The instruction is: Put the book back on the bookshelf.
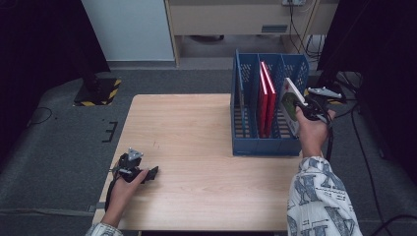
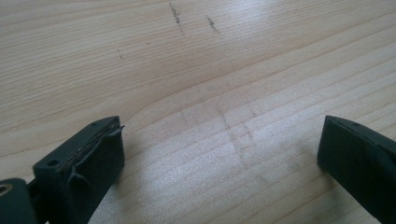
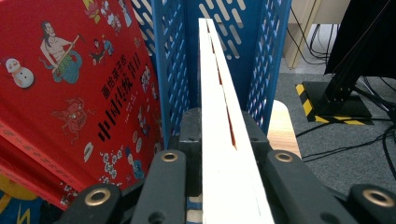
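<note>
A white book (image 3: 219,130) is being clamped edge-on by the right tool (image 1: 314,105) above the rightmost slot of the blue rack (image 1: 255,145). It should be kept upright while being lowered, clear of the divider beside the red books (image 1: 265,98). The left tool (image 2: 219,163) is being rested wide open on the worktop (image 1: 196,187).

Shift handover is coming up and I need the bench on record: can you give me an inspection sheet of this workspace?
Surface: wooden table, faint pencil marks, otherwise bare.
Job's things: blue file rack at the table's right side; red books upright in a middle slot; white-edged book at the rightmost slot, tilted.
Clutter: nothing seen.
Grippers: right claw shut on the white-edged book; left claw open, low over the table, nothing between its jaws.
Cables: loose cables on the floor at right.
Surroundings: grey carpet, stand base with yellow-black stripes, dark curtains.
</note>
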Available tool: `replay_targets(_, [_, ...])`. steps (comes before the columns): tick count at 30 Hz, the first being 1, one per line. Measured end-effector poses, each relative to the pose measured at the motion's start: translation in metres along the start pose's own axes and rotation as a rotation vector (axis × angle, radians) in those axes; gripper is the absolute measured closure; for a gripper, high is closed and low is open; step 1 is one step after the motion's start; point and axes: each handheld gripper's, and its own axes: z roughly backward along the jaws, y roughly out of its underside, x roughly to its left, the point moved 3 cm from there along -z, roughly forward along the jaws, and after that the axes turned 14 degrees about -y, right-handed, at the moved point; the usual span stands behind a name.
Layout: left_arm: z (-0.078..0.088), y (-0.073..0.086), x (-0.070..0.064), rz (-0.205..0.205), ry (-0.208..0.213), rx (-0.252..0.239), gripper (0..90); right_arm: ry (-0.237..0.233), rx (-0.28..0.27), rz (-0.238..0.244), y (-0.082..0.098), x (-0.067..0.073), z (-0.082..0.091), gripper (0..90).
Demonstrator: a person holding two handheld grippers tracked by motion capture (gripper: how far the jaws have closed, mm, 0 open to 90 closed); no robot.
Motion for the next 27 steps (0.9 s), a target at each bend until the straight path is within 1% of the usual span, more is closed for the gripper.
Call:
replay_targets(6, [0.000, 0.000, 0.000, -0.002, 0.001, 0.000, 0.0, 0.002, 0.008, 0.003, 0.001, 0.001, -0.004, 76.1])
replay_targets(16, [0.000, 0.000, 0.000, -0.001, 0.001, 0.000, 0.0, 0.006, 0.018, -0.007, 0.002, 0.001, -0.011, 76.0])
replay_targets(27, [0.000, 0.000, 0.000, -0.001, 0.001, 0.000, 0.0, 0.009, 0.034, 0.000, 0.005, 0.002, -0.016, 76.0])
